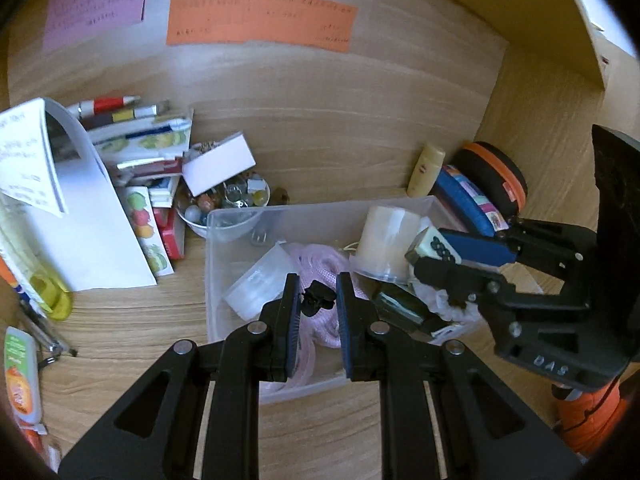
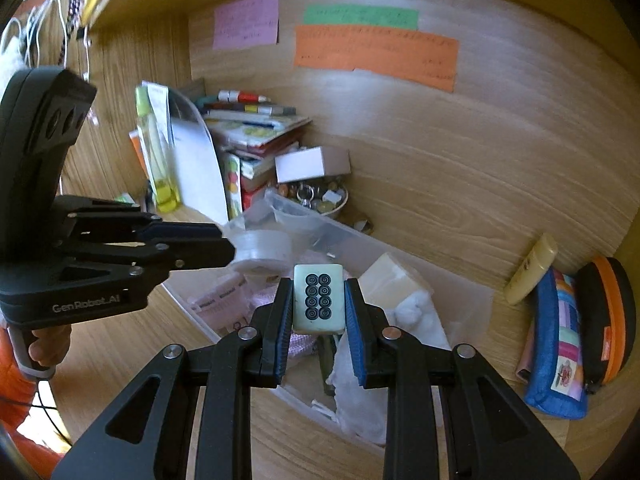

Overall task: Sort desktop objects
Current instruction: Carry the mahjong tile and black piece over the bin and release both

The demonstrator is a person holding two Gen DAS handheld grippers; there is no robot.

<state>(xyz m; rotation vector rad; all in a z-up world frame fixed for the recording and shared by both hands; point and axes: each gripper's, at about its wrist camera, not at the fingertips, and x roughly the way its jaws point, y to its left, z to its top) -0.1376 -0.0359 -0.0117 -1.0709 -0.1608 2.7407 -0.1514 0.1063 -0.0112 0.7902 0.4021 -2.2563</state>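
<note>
My left gripper (image 1: pixel 318 286) hangs over a clear plastic bin (image 1: pixel 212 280), its jaws nearly together with a small black clip (image 1: pixel 317 300) pinched between the pads. In the bin lie pink cloth (image 1: pixel 320 264), a white round tub (image 1: pixel 260 284) and a cream roll (image 1: pixel 386 240). My right gripper (image 2: pixel 319 286) is shut on a pale mahjong tile (image 2: pixel 319 300) with eight circles, above the same bin (image 2: pixel 360 236). From the left wrist view the right gripper (image 1: pixel 430 254) and its tile (image 1: pixel 434 245) are at the bin's right side. The left gripper (image 2: pixel 228 246) reaches in from the left.
A bowl of marbles and trinkets (image 1: pixel 224 204), a white box (image 1: pixel 218 166), stacked booklets and pens (image 1: pixel 140 140) and white paper (image 1: pixel 92 220) crowd the back left. A cream bottle (image 1: pixel 424 172), a blue pouch (image 1: pixel 468 200) and a black-orange case (image 1: pixel 496 176) lie right. Coloured notes (image 1: pixel 260 20) hang on the back wall.
</note>
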